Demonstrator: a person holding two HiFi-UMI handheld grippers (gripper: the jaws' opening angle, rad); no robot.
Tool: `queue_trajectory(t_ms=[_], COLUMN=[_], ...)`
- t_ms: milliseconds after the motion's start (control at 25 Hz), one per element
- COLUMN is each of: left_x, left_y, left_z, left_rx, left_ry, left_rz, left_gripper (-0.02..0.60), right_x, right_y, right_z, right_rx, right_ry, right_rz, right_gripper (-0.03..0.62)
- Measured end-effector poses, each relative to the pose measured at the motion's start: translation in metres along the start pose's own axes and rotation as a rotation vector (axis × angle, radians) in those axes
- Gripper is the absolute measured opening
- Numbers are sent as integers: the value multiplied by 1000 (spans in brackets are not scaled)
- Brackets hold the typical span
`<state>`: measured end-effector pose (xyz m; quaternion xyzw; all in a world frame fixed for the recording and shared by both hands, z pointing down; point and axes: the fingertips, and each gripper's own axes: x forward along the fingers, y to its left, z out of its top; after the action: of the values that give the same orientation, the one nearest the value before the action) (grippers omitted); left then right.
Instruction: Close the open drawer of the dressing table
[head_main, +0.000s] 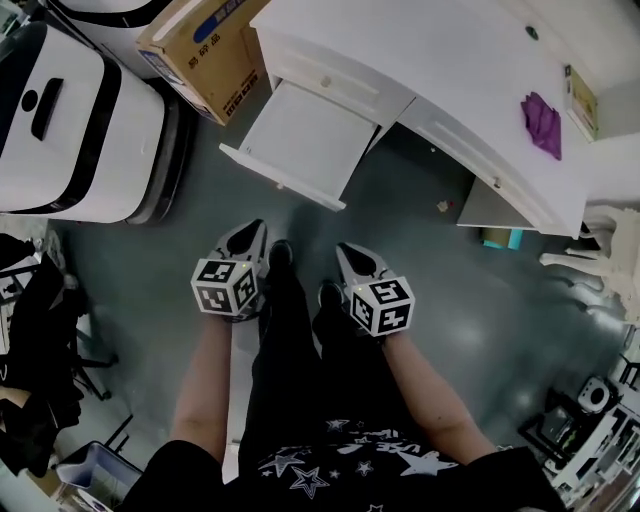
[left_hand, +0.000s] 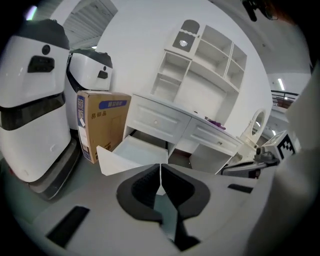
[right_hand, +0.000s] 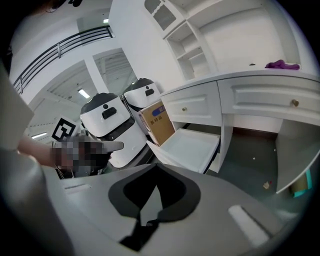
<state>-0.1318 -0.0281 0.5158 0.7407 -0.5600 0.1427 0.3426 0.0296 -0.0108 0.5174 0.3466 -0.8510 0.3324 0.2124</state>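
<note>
Left hand-held gripper (head_main: 256, 226) and right hand-held gripper (head_main: 343, 249), both closed, face drawer (head_main: 285, 178); dressing table (head_main: 450, 60) cropped.

Part of dressing table (head_main: 450, 60) off-frame

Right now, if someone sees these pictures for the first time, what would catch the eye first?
The open drawer, pulled far out of the white dressing table at the top middle of the head view, looks empty. Below it the left gripper and the right gripper, both shut and empty, point toward it without touching. A purple cloth lies on that table at the right.
</note>
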Motion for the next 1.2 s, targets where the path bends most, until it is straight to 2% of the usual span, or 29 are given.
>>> queue_trajectory(t_ms=[120,400,800,840,920,1200], left_x=[31,96,173,180,196,228], left_y=[25,74,106,106,107,118], left_z=[-8,-47,-98,-102,-111,-132], left_rx=[25,173,245,254,250,265], left_ry=[51,207,348,360,378,437], left_rz=[-4,-17,-53,-56,-70,-39], left_gripper=[9,11,12,25,97,133], right_x=[21,77,133,135,138,140], right_y=[-11,-26,-37,-40,-46,-55], right_z=[-1,-20,-56,-61,-70,-89], right_rx=[25,133,207,216,230,299], right_ry=[5,32,77,82,90,98], right_rz=[-36,-97,-127,-130,-138,-177], right_gripper=[2,2,2,2,2,2])
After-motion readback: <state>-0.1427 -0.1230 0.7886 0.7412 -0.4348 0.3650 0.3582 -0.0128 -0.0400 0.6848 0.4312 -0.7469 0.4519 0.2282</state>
